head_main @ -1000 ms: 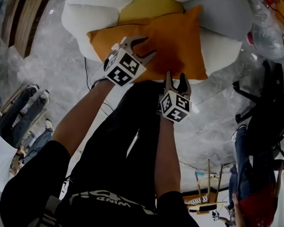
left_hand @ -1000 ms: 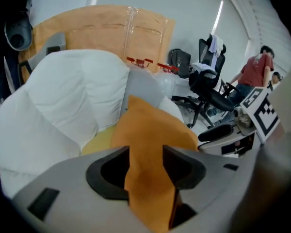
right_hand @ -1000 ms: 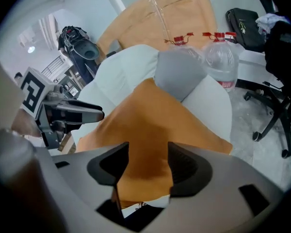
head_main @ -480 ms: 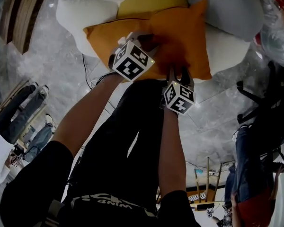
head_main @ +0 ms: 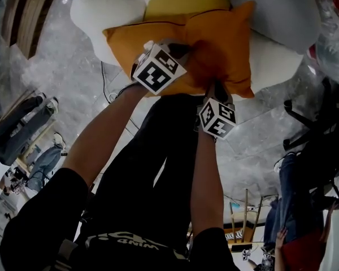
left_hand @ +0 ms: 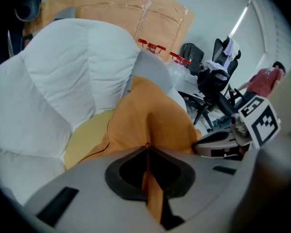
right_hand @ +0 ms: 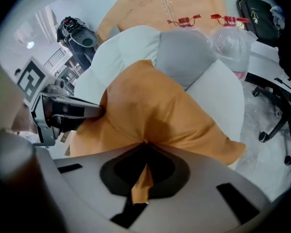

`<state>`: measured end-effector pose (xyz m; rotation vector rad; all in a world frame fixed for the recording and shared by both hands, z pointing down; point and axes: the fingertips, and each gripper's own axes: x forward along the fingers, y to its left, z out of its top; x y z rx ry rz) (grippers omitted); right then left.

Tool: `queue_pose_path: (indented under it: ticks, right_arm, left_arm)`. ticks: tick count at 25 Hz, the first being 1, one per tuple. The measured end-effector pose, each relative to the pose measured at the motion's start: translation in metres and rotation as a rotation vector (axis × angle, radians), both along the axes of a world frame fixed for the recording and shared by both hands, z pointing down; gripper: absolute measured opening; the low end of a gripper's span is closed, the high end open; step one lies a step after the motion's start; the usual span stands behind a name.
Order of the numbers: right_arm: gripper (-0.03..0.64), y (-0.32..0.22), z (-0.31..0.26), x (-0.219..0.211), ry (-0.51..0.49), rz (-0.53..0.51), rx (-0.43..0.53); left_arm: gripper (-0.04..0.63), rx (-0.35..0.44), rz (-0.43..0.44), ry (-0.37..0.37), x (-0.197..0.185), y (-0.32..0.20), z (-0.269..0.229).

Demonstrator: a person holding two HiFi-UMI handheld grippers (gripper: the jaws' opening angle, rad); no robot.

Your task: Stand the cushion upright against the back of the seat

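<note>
My left tongs (head_main: pixel 179 48) and right tongs (head_main: pixel 217 88) are pinched shut on folds along the near edge of the soft orange fabric cushion (head_main: pixel 209 44), which lies flat on the puffy white armchair (head_main: pixel 101 16). I should lift both evenly, tipping it against the backrest (left_hand: pixel 63 81). Both forearms reach forward, tongs angled steeply down.

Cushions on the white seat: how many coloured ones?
3: the orange cushion in front, pinched by the left tongs and right tongs; a yellow cushion partly under it; a grey cushion behind, to the right. Others may be hidden.
</note>
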<state>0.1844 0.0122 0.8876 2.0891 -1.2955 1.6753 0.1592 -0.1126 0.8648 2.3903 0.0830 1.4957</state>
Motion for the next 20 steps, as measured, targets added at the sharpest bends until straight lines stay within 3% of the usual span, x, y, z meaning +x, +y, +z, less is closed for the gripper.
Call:
queue_pose_path:
  ticks: [11, 20]
  right_arm:
    - [0.025, 0.006, -0.044, -0.014, 0.017, -0.044, 0.067]
    - [0.025, -0.031, -0.128, 0.015, 0.153, -0.079, 0.197]
  left_arm:
    - [0.014, 0.004, -0.019, 0.028, -0.018, 0.006, -0.045]
    - [0.014, 0.003, -0.181, 0.144, -0.025, -0.024, -0.115]
